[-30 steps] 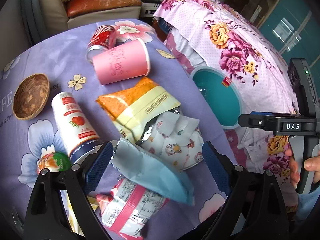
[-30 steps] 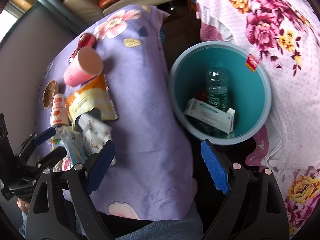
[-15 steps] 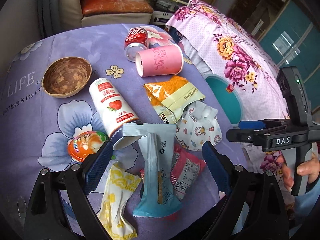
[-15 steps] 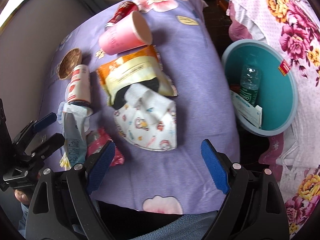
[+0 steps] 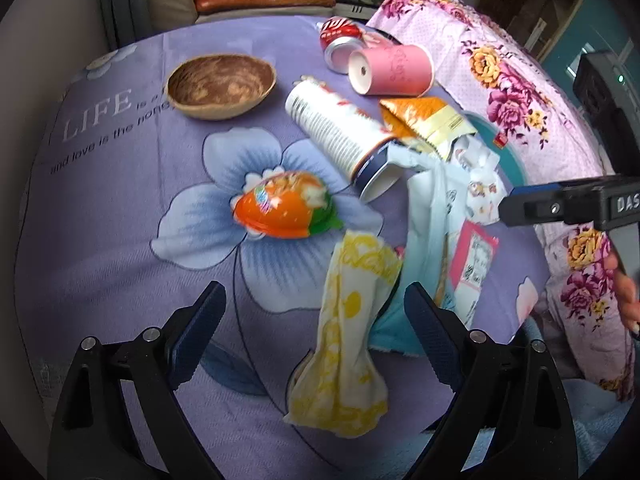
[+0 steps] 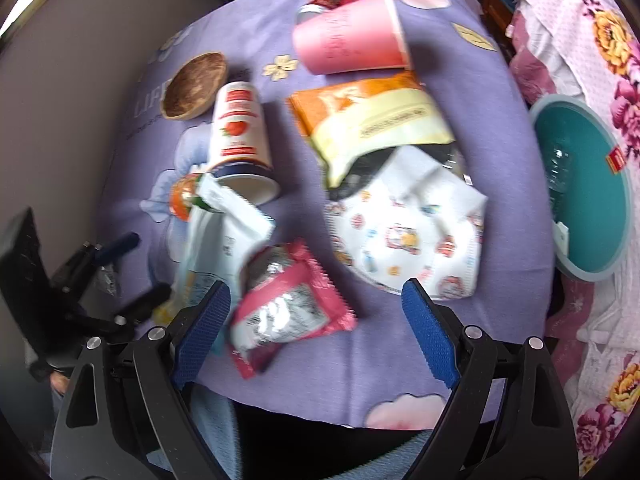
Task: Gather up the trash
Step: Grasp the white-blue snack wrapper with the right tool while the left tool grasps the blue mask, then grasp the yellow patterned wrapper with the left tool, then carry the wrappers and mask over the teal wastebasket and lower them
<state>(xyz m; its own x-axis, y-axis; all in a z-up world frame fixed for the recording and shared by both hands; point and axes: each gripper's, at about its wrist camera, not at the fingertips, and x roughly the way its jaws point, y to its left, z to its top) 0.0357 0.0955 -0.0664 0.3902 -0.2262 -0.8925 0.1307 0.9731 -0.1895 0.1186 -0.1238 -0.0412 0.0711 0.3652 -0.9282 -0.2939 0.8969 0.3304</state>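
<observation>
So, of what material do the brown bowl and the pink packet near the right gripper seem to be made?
The brown bowl looks like wood or coconut shell: matte, with mottled grain and an uneven rim. The pink packet looks like thin plastic foil: glossy, crinkled, silvery where it reflects, with a serrated edge.

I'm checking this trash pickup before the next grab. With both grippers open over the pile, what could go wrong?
The wrappers overlap: closing the right gripper on the pink wrapper may drag the blue packet along. The bin sits off the table edge, so a loose wrapper could drop beside it. The wooden bowl may not be trash.
</observation>
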